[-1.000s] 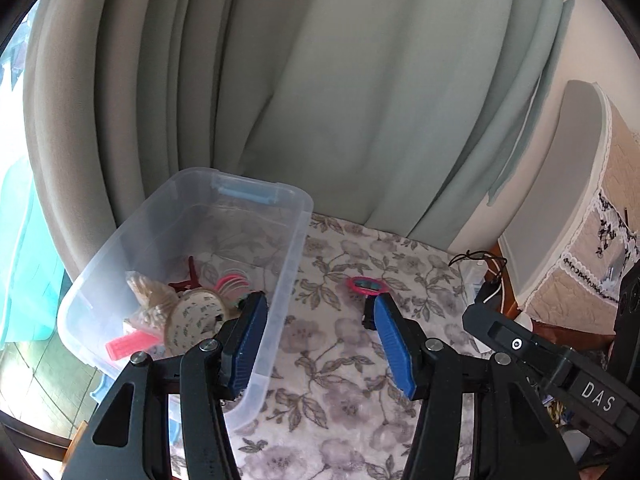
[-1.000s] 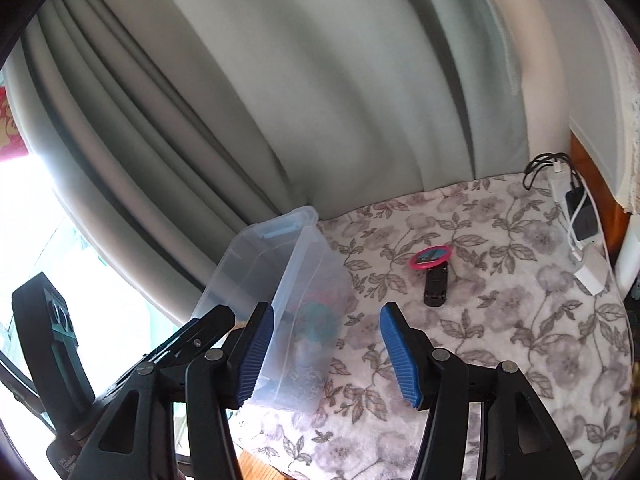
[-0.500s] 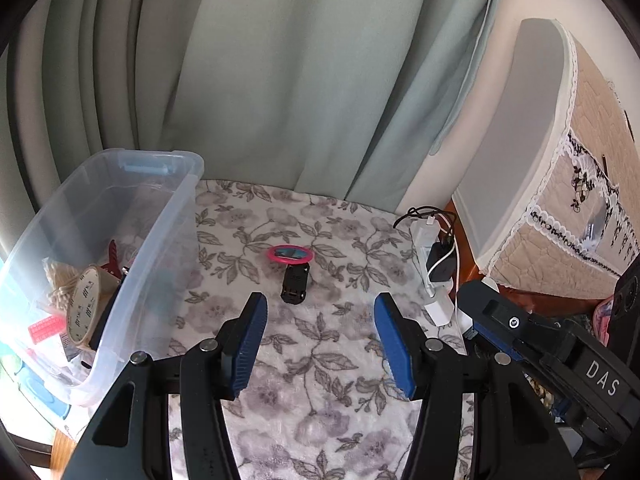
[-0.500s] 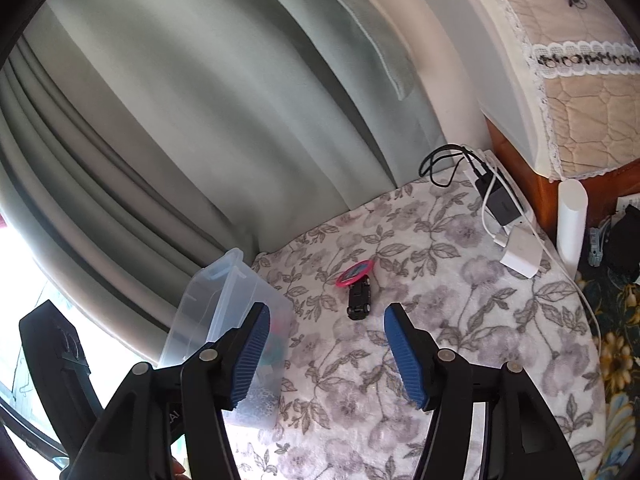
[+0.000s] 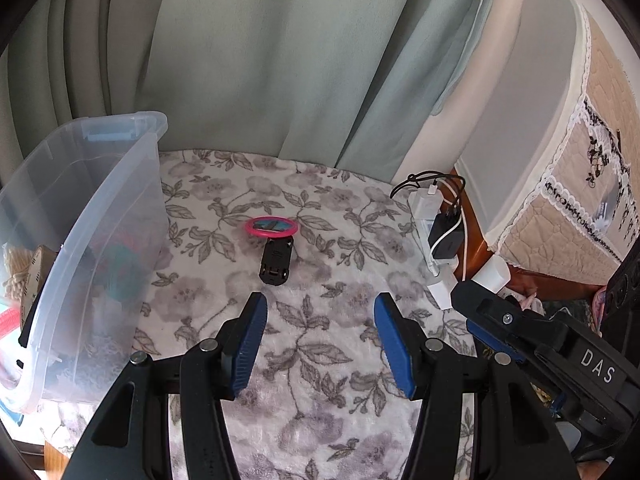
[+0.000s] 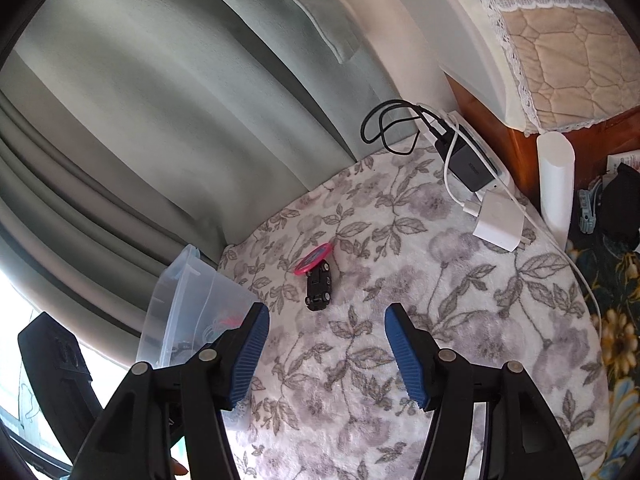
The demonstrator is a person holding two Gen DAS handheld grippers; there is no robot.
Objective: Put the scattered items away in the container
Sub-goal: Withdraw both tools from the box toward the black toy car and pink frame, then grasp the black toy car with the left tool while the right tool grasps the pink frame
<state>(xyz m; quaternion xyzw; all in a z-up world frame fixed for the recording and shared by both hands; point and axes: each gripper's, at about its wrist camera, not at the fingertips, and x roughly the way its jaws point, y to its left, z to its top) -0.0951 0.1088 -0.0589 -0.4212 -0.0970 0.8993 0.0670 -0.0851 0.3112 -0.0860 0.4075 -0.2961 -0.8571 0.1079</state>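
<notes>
Both blue-padded grippers, left (image 5: 318, 330) and right (image 6: 326, 338), are held spread wide and empty. A small black toy car (image 5: 276, 261) is seen mid-frame, touching a pink round disc (image 5: 272, 227); the clear plastic box (image 5: 80, 216) is placed at left.

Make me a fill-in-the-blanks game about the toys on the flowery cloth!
1. The little toy car is coloured ____.
2. The round disc touching the car has a ____ rim.
3. Both the left claw and the right claw are ____ and hold nothing.
4. The clear plastic box stands to the ____ of the car in the left claw's view.

Missing words: black; pink; open; left
</notes>
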